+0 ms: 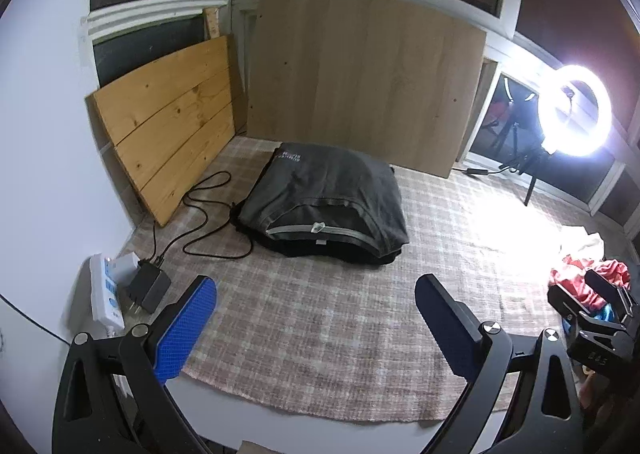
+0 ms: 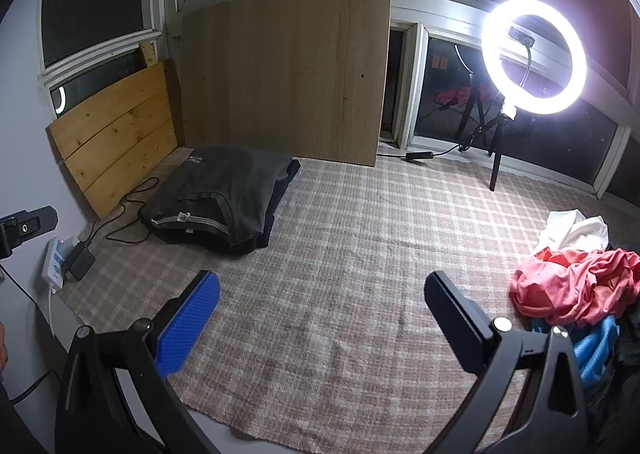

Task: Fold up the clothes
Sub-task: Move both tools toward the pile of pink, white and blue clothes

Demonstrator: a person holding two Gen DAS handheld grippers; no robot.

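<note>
the left gripper [image 1: 316,318] is seen at the bottom of the left wrist view. its two fingers are spread wide, and nothing is held between them. a blue pad [image 1: 186,330] is seen on the finger at the lower left. the gripper is held above a checked rug [image 1: 320,354].

the right gripper [image 2: 322,318] is seen at the bottom of the right wrist view. it is spread wide too, and nothing is held in it. part of it is also seen at the lower right edge of the left wrist view.

a stack of folded dark clothes [image 1: 328,202] is laid on the rug, in the middle of the left wrist view. in the right wrist view the same stack [image 2: 220,198] is seen left of the middle. it is well apart from both grippers.

a heap of unfolded clothes [image 2: 576,286] is seen at the right edge of the right wrist view, with pink, white and blue cloth in it. it is near the right gripper but is not touched by it.

a white power strip [image 1: 104,290] and a black cable [image 1: 208,210] are seen at the left. wooden boards [image 1: 360,78] are leaned against the windows at the top. a bright ring light [image 2: 534,56] is stood at the upper right.
</note>
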